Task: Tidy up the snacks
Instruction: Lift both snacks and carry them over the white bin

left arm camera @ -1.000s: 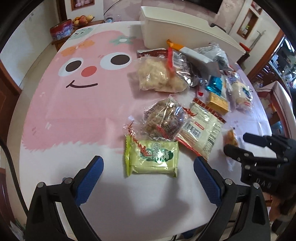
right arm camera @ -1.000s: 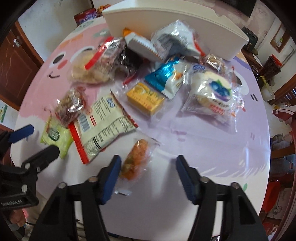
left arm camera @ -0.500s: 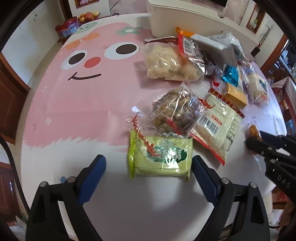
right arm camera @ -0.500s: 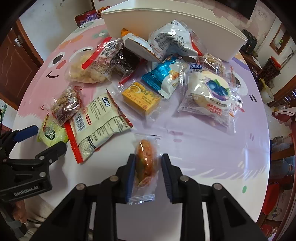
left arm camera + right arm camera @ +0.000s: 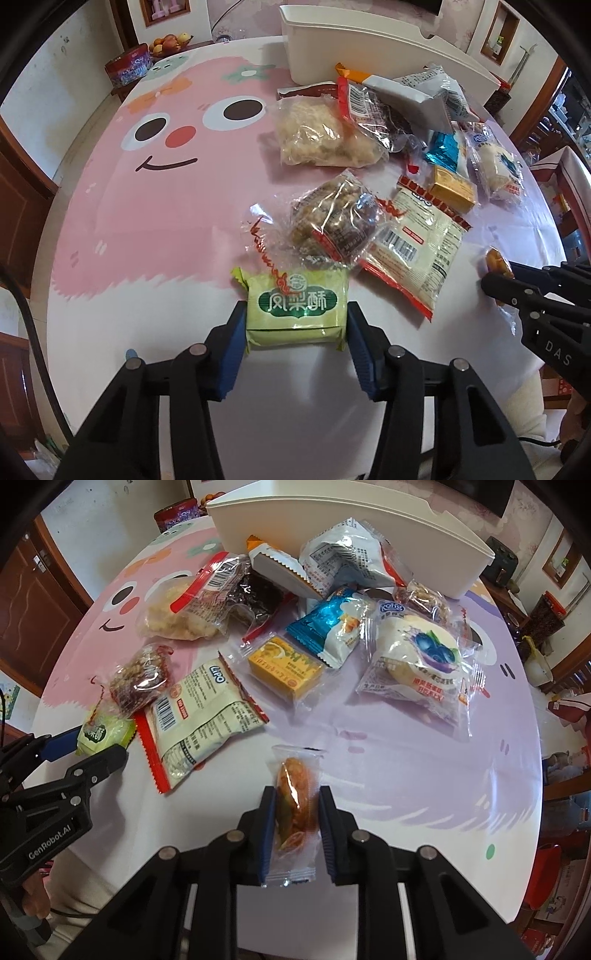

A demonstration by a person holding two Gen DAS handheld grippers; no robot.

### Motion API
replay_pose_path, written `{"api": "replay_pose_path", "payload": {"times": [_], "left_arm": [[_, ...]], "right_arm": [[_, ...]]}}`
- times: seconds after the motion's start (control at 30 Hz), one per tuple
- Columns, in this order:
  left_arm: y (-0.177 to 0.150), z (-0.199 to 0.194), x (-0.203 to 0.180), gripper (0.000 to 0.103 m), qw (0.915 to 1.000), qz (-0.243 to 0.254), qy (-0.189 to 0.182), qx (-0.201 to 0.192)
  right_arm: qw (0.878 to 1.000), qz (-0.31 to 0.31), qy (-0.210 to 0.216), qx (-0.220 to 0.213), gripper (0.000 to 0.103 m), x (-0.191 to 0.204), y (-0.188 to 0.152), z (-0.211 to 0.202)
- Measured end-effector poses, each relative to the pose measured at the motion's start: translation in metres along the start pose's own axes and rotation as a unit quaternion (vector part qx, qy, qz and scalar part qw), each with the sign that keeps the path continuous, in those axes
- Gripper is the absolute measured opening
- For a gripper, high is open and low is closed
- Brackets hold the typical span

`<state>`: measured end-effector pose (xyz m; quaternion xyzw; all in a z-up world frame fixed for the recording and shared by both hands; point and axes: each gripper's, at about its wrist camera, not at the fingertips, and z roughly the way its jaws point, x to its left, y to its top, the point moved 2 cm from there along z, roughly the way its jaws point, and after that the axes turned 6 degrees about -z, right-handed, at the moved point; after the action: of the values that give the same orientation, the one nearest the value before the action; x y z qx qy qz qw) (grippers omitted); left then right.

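A green pastry pack [image 5: 297,314] lies near the table's front edge. My left gripper [image 5: 295,326] straddles it; its jaws are closing and the blue pads touch both of the pack's short ends. The right wrist view shows that pack [image 5: 105,733] at the far left. A small orange snack in a clear wrapper [image 5: 295,805] stands on edge between the pads of my right gripper [image 5: 297,812], which is shut on it. The white storage bin [image 5: 369,520] stands at the back of the table.
Several wrapped snacks lie between the grippers and the bin: a nut cake [image 5: 336,218], a Lipo pack [image 5: 207,716], a yellow box [image 5: 284,668], a blueberry bun [image 5: 421,664] and a blue pack [image 5: 328,624]. A red tin [image 5: 127,68] and fruit stand beyond the pink tablecloth [image 5: 147,206].
My left gripper came down around the green pack and narrowed from wide open until its pads met the pack. My right gripper closed on the orange snack and turned it upright.
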<state>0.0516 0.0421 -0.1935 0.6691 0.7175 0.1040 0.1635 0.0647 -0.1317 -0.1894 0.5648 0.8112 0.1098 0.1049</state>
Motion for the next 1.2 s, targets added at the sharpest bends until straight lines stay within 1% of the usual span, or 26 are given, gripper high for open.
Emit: {"api": "replay_pose_path", "payload": {"times": [0.17, 0.33, 0.57, 0.7, 0.77, 0.9, 1.03, 1.2], "left_arm": [[0.002, -0.021, -0.004, 0.049, 0.9996, 0.012, -0.007, -0.024], [0.012, -0.053, -0.012, 0.049, 0.9975, 0.024, -0.018, -0.063], [0.039, -0.101, -0.025, 0.050, 0.9914, 0.037, -0.035, -0.121], [0.066, -0.123, -0.030, 0.050, 0.9880, 0.034, -0.055, -0.140], [0.081, -0.132, -0.034, 0.050, 0.9858, 0.036, -0.060, -0.153], [0.112, -0.142, -0.041, 0.050, 0.9824, 0.038, -0.063, -0.172], [0.148, -0.150, -0.047, 0.050, 0.9787, 0.036, -0.064, -0.192], [0.200, -0.149, -0.056, 0.050, 0.9765, 0.028, -0.061, -0.205]], "right_arm": [[1.000, -0.005, -0.002, -0.026, 0.022, 0.000, 0.003, -0.019], [0.998, -0.009, -0.008, -0.058, 0.022, -0.001, 0.011, -0.041], [0.994, -0.013, -0.016, -0.107, 0.022, -0.008, 0.028, -0.075], [0.990, -0.011, -0.019, -0.138, 0.022, -0.014, 0.048, -0.095], [0.988, -0.010, -0.022, -0.154, 0.022, -0.019, 0.057, -0.106], [0.983, -0.002, -0.018, -0.181, 0.022, -0.035, 0.087, -0.126], [0.977, 0.005, -0.032, -0.209, 0.022, -0.057, 0.124, -0.143], [0.973, 0.024, -0.050, -0.223, 0.022, -0.091, 0.172, -0.150]]}}
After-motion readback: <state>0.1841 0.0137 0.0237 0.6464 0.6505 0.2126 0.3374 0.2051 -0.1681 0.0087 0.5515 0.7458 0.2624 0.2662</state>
